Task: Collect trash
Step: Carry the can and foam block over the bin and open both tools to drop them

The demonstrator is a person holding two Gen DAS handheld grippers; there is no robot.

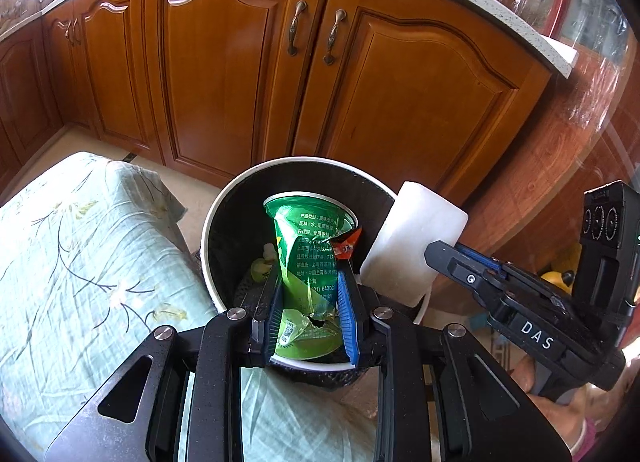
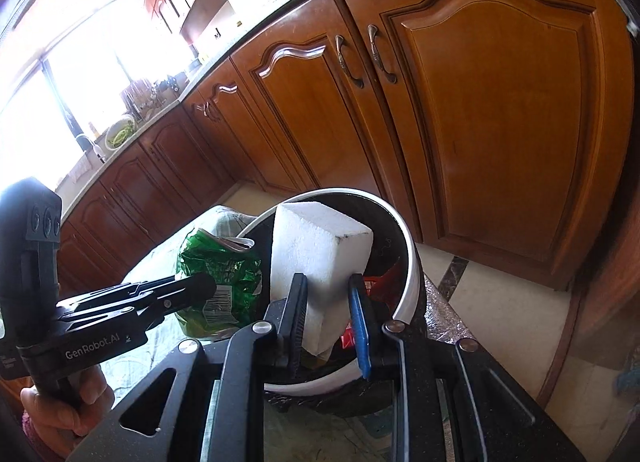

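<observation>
Both pieces of rubbish are held over the trash bin (image 1: 208, 230), so the step in hand looks like the drop itself: carrying is done, release is not.

The left tongs (image 1: 308, 302) are closed on a crushed green can (image 1: 308, 246), pinched at its waist between the blue pad and the black pad. The can hangs directly above the bin's mouth, its flared top pointing toward the far rim. A scrap of red wrapper (image 1: 347, 247) shows just beside the can, toward the bin's right wall; whether it clings to the can or lies inside the bin is hard to tell from this angle.

The right tongs (image 2: 326, 304) are clamped on a white foam block (image 2: 316, 250), gripped at its lower end with most of the block standing clear above the pads. In the left wrist view the block sits over the bin's right rim, partly beyond the wall, while the right wrist view puts it above the opening.

Inside the bin, a black liner and a few small bits of rubbish lie at the bottom. The bin stands on the floor beside a floral cloth (image 1: 80, 246), in front of the wooden cabinet doors (image 1: 224, 62).

Next, each pair of tongs has to open so its load falls inside. The can seems well placed already. The foam block probably wants a short shift toward the bin's centre first, since it is light and may tip off the rim.
</observation>
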